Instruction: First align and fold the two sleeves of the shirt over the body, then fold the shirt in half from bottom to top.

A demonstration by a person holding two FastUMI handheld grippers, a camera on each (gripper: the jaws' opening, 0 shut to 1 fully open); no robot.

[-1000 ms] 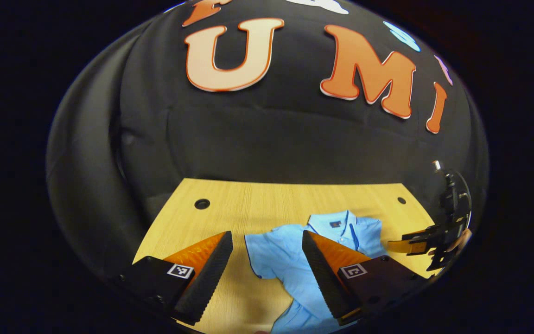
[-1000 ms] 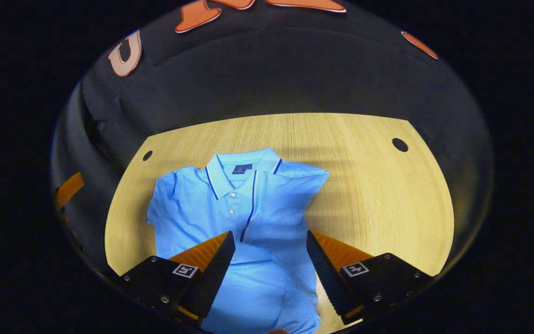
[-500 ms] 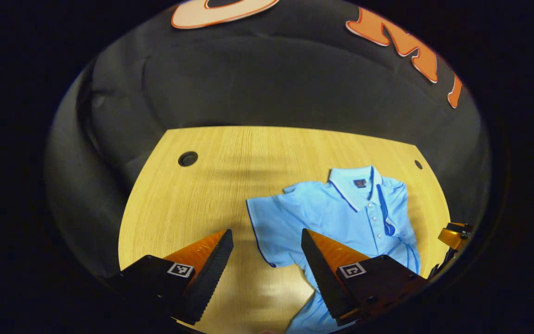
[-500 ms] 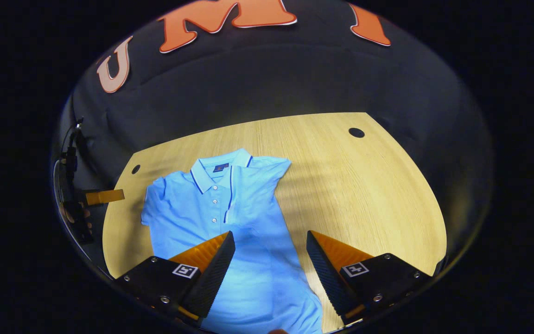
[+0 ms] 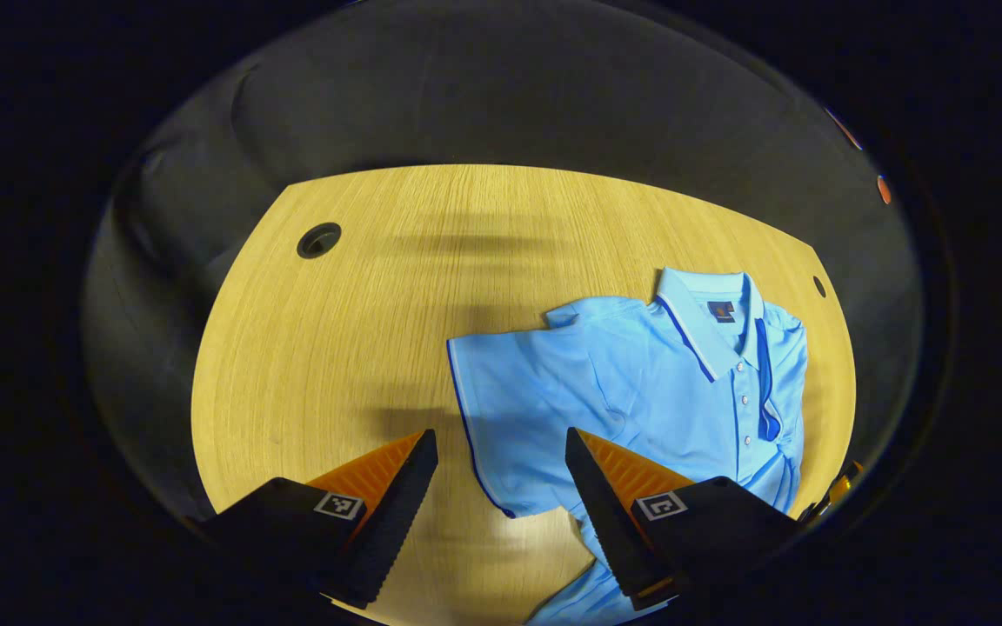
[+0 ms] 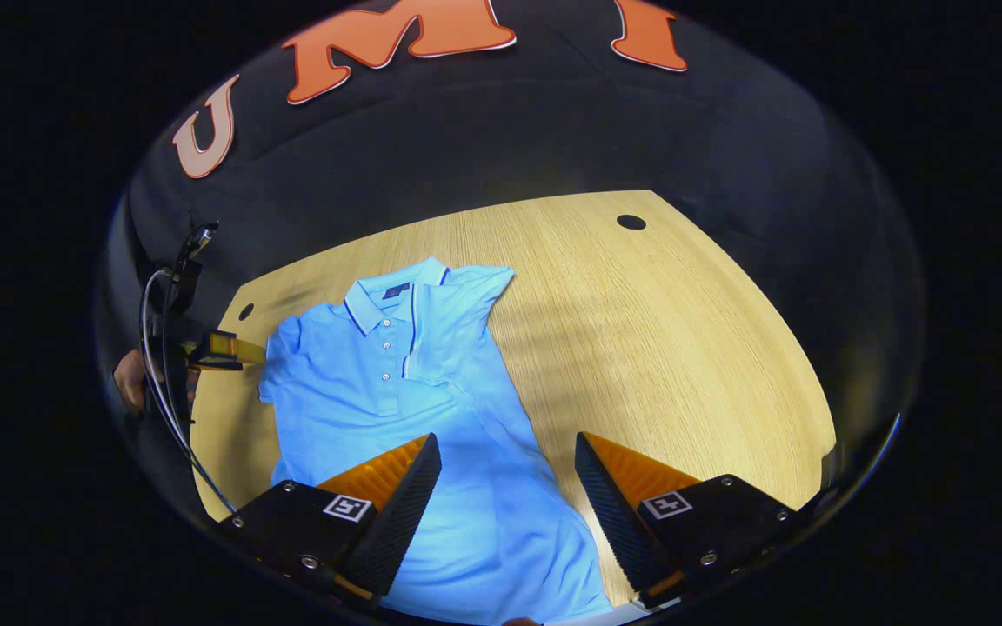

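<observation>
A light blue polo shirt lies face up on the wooden table, collar toward the booth wall and hem toward the near edge. One sleeve, on the right gripper's side, is already folded inward over the chest beside the button placket. The other sleeve is spread flat on the tabletop, its dark-piped cuff edge facing the bare wood. The left gripper hangs above this unfolded sleeve with its jaws wide apart and nothing between them; the cuff edge shows in the gap, not touched by either finger as far as the left gripper view shows. The right gripper is likewise fully spread and empty, poised over the lower body of the shirt near its side seam. In the right gripper view the left gripper appears farther off at the shirt's far shoulder, with the holding hand beside it. Judged from this layout, the step in hand is the second sleeve fold. The next move calls for lowering the left gripper onto the cuff, pinching only the sleeve layer, then carrying it across to lie level with the folded sleeve. The bottom-to-top fold is not yet begun.
</observation>
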